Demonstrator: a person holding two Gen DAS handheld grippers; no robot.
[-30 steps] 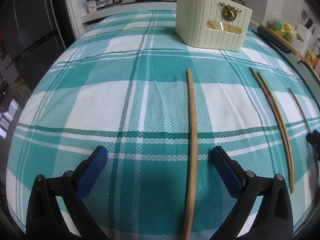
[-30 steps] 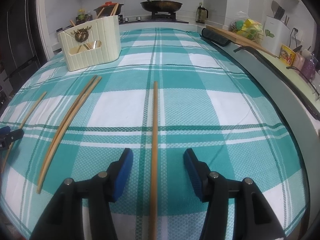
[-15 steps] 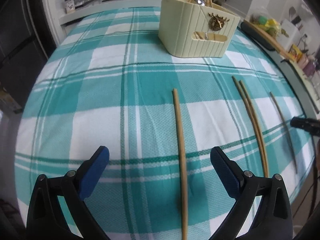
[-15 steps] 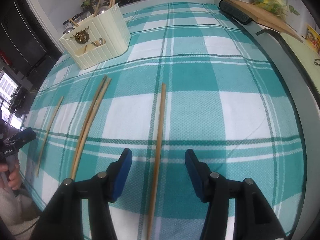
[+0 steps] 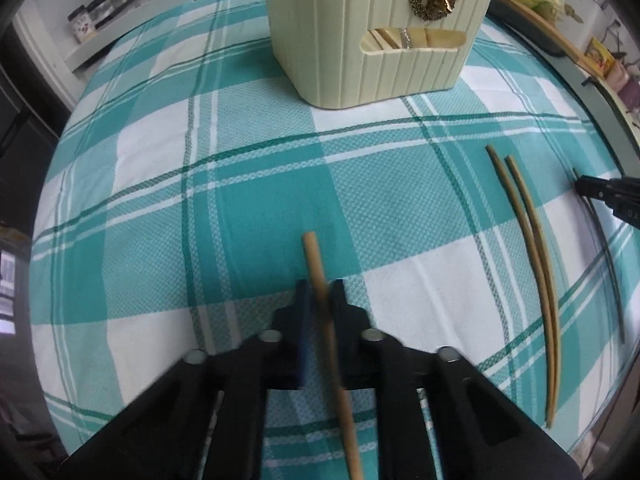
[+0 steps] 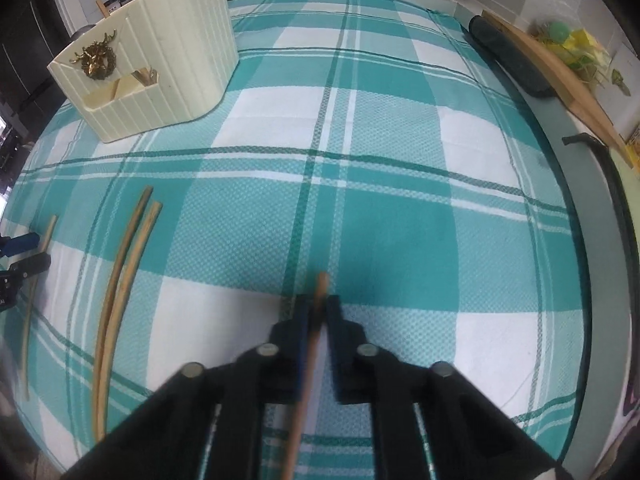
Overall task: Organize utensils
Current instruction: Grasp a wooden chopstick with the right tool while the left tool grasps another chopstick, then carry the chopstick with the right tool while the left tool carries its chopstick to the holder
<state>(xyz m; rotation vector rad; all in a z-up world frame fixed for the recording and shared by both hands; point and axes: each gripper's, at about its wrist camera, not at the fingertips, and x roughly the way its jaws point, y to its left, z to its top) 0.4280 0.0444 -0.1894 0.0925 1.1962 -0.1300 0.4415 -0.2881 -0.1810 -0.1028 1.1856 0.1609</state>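
**Both grippers clamped on a chopstick each; carry to holder is next**

Step in hand: pick-up. The left gripper [image 5: 320,300] has just been closing, and its fingers now stand together, clamped on a wooden chopstick [image 5: 316,264] whose tip juts out past the pads toward the far side. The right gripper [image 6: 318,312] has likewise just been closing and is clamped on a second chopstick [image 6: 320,292], gripped close to its far end.

Remaining items: a pair of chopsticks [image 6: 124,272] lies side by side on the checked surface [image 6: 380,208] between the two grippers.

Destination, as judged: the cream ribbed utensil holder [image 5: 360,40] at the far side of the surface, which already contains utensils.

Next move calls for: lifting each stick off the cloth, carrying it to the holder and tilting it upright to drop into a compartment. Each grip sits near one end, so a stick may pivot
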